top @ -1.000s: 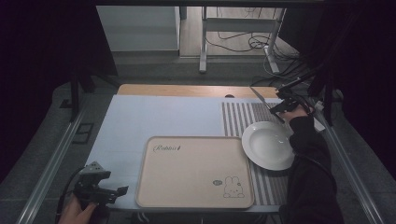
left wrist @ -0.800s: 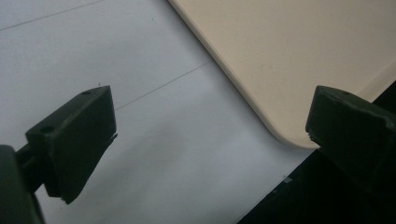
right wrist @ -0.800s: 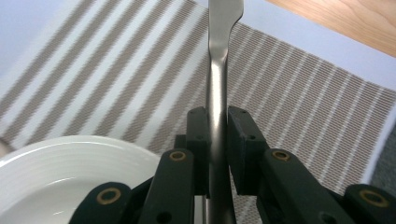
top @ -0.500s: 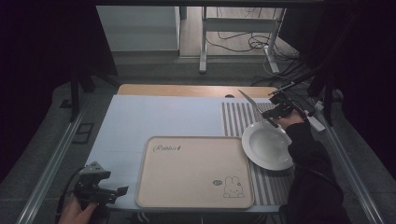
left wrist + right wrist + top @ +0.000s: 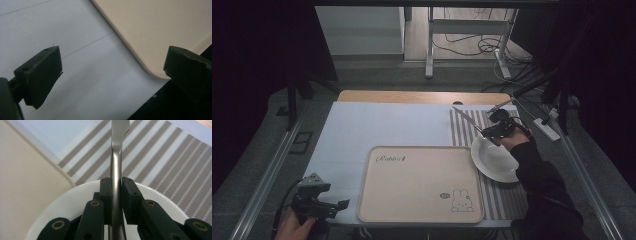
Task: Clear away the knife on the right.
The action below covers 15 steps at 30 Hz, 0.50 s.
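The left gripper [image 5: 324, 207] rests wide open and empty just left of the beige tray [image 5: 419, 182], while the right gripper [image 5: 490, 135] clamps a metal knife [image 5: 117, 157] above the white plate's [image 5: 494, 160] far rim.

tongs [image 5: 110, 75] spread wide; beige mat [image 5: 160, 32] corner between; white tabletop [image 5: 82, 65]

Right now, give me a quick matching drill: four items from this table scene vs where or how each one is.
Items:
1. metal utensil
2. white plate
3. beige tray
4. left gripper

States:
A. jaws apart, holding nothing, at the near left table edge
B. on the striped mat, right of the tray
C. clamped between the right gripper's jaws
D. bears a rabbit print in its near right corner

Pairs: 1-C, 2-B, 3-D, 4-A
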Motion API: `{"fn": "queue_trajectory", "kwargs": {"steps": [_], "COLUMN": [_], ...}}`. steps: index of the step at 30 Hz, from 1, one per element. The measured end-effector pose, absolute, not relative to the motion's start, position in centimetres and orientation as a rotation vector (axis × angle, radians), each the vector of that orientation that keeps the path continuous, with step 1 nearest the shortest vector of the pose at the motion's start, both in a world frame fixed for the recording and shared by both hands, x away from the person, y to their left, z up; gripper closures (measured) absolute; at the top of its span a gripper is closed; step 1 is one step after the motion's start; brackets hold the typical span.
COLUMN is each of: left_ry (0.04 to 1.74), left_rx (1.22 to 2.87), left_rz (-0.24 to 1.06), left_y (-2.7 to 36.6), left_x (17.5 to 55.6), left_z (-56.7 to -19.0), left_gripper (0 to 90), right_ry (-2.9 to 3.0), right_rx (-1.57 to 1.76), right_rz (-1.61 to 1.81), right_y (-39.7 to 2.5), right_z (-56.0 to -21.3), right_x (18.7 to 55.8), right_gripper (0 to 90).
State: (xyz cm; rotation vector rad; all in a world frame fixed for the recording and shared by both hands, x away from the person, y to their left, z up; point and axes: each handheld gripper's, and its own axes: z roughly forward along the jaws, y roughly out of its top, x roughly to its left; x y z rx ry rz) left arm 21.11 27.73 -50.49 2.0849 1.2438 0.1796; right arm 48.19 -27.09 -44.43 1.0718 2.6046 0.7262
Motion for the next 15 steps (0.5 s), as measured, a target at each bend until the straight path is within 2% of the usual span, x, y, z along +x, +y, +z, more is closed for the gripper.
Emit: {"fn": "queue_trajectory", "kwargs": {"steps": [15], "left_ry": [1.245], "left_rx": [2.09], "left_rz": [0.18], "left_y": [27.7], "left_x": [21.1], "left_z": [-50.5], "left_gripper": [2.8], "right_ry": [2.676], "right_rx": [0.931], "right_rz": [0.727], "right_y": [-23.2], "right_z": [-44.3], "right_x": [43.3], "right_gripper": [80.4]}}
